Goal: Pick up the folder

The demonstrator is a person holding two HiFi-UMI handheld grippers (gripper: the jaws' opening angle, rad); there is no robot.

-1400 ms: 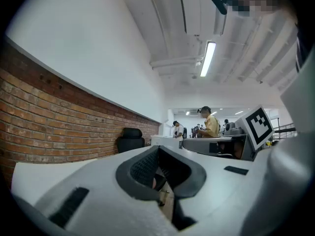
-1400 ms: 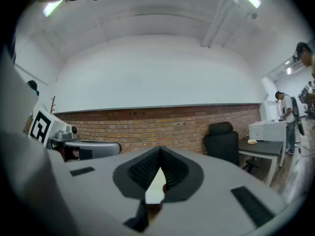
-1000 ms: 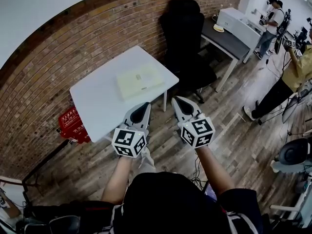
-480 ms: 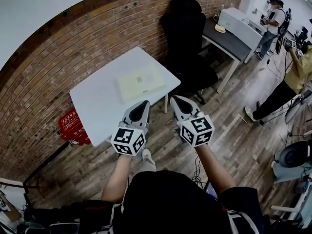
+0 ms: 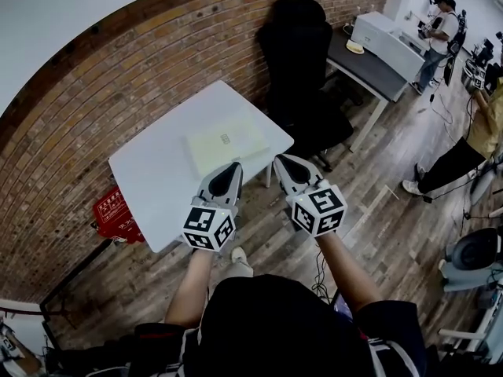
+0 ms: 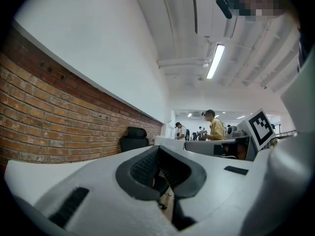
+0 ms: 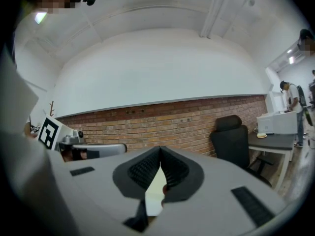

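A pale yellow folder (image 5: 225,140) lies flat on the white table (image 5: 149,175), toward its right near corner. My left gripper (image 5: 233,168) hovers just before the table's near edge, short of the folder, jaws shut and empty. My right gripper (image 5: 280,162) is beside it, off the table's right corner, also shut on nothing. In the left gripper view the tips of the left gripper (image 6: 158,149) meet; in the right gripper view the tips of the right gripper (image 7: 160,150) meet too, with the white table seen through the gap below them.
A black office chair (image 5: 302,61) stands right of the table against the brick wall (image 5: 102,85). A red box (image 5: 116,214) sits on the floor at the table's left. A grey desk with a printer (image 5: 377,38) and people (image 5: 440,30) are at far right.
Both grippers have moved forward toward the table, side by side; the table and folder now sit closer beneath the tips. Jaws stay shut.
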